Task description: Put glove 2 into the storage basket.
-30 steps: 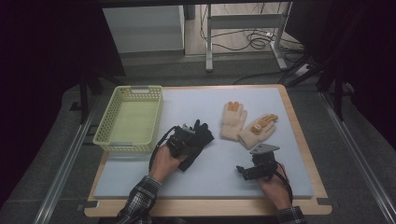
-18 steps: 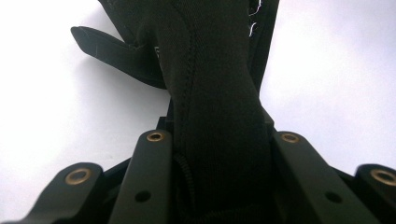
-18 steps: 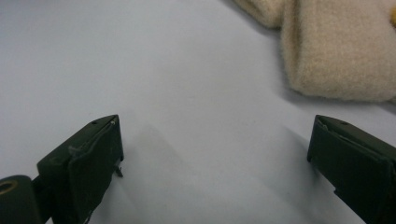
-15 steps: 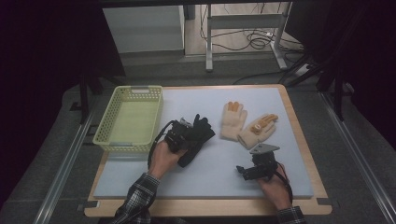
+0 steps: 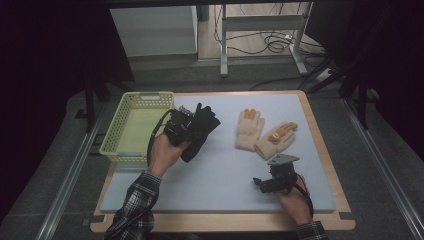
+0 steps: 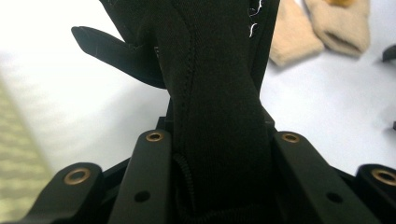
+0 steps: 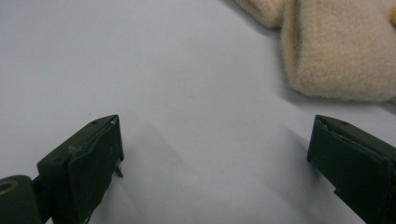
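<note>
The left gripper (image 5: pixel 192 127), clamped on the black glove (image 6: pixel 212 93), has lifted it off the blue mat (image 5: pixel 225 175) and nearer to the yellow basket (image 5: pixel 116 137). It will probably be dropped there. The right gripper (image 7: pixel 215 154) rests with jaws apart near the beige gloves (image 5: pixel 265 134).

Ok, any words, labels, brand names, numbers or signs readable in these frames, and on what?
None can be read.
Black glove held in the left gripper: plain fabric and stitching, no print or tag visible.
Beige gloves: orange patches, no text.
Yellow-green basket: no label visible.
Right gripper and its fingers: no markings legible.
</note>
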